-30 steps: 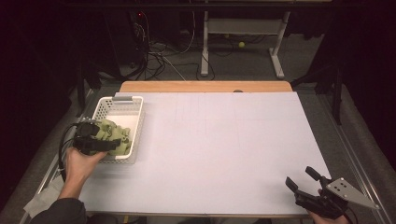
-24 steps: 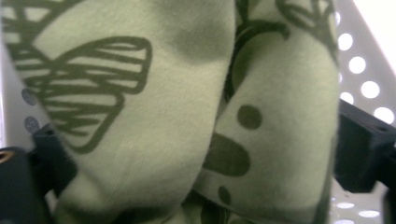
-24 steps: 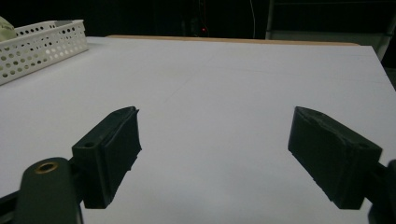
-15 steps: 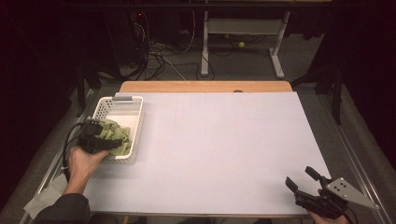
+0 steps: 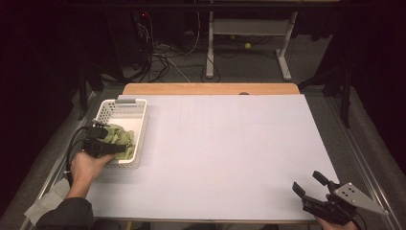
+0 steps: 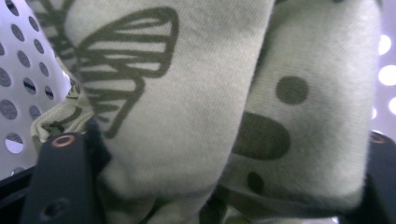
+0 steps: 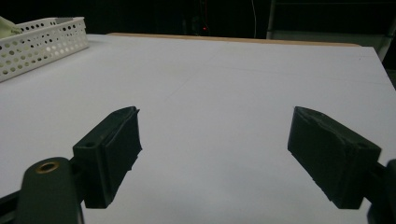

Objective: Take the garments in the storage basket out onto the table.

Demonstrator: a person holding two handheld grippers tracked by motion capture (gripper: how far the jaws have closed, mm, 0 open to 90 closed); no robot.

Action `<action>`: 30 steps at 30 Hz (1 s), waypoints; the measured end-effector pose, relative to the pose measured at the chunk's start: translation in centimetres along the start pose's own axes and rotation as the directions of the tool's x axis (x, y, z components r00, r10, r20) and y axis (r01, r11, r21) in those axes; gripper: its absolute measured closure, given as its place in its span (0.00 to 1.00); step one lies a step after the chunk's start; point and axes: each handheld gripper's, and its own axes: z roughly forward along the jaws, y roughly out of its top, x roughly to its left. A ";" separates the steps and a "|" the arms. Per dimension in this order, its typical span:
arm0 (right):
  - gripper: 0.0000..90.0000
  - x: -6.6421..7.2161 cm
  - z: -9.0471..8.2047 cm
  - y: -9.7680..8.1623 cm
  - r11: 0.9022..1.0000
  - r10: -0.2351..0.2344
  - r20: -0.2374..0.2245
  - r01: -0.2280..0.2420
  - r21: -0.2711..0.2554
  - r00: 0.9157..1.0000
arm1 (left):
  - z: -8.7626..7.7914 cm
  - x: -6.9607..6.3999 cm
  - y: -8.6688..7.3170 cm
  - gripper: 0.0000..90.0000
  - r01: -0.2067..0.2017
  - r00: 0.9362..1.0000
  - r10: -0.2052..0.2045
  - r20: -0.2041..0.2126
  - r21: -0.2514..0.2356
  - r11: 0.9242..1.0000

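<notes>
Left hand-held gripper (image 5: 109, 146) in the white perforated plastic basket (image 5: 136, 109), jaws either side of the pale green printed cloth (image 5: 119, 137).

In the left gripper view the cloth (image 6: 196, 107), soft knit with dark butterfly and dot prints, bulges between the two black jaws and presses against both; the jaws stand part-way apart with the bundle pinched between them. The basket sits at the far left of the white table (image 5: 225, 153), and the cloth lies in its near half, directly under the gripper tip. The left hand (image 5: 86, 165) reaches in from the near left edge, forearm angled toward the basket. The right hand-held gripper (image 5: 309, 184) rests at the near right corner, jaws spread wide, holding nothing, pointing across the bare table surface.
</notes>
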 end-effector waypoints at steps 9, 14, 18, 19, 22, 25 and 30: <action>0.19 0.0 0.0 0.0 1.000 -0.001 -0.002 0.001 0.001 1.000 | 0.0 0.0 0.5 0.60 -0.013 1.000 0.013 -0.002 0.017 1.000; 0.19 0.0 0.0 0.0 1.000 -0.002 -0.003 0.002 0.001 1.000 | -0.7 0.1 0.6 0.67 -0.025 1.000 0.025 0.009 -0.011 1.000; 0.20 0.0 0.1 0.0 1.000 -0.006 -0.002 0.006 0.004 1.000 | -1.8 0.0 0.6 0.68 -0.037 0.999 0.038 0.005 -0.060 0.997; 0.20 0.0 0.1 0.0 1.000 -0.003 0.000 0.003 0.004 1.000 | -2.0 -0.1 0.7 0.69 -0.042 0.999 0.043 0.005 -0.063 0.997; 0.20 0.0 0.1 0.0 1.000 -0.001 0.002 0.001 0.005 1.000 | -3.1 -0.5 0.9 0.69 -0.052 0.999 0.053 0.006 -0.100 0.994; 0.20 0.0 0.1 0.0 1.000 0.004 0.001 -0.004 0.007 1.000 | -4.3 -0.9 1.3 0.69 -0.069 0.997 0.071 0.011 -0.120 0.990; 0.20 -0.1 0.1 0.0 1.000 0.004 -0.004 -0.004 0.004 1.000 | -6.0 -1.6 1.8 0.69 -0.088 0.996 0.092 0.016 -0.164 0.983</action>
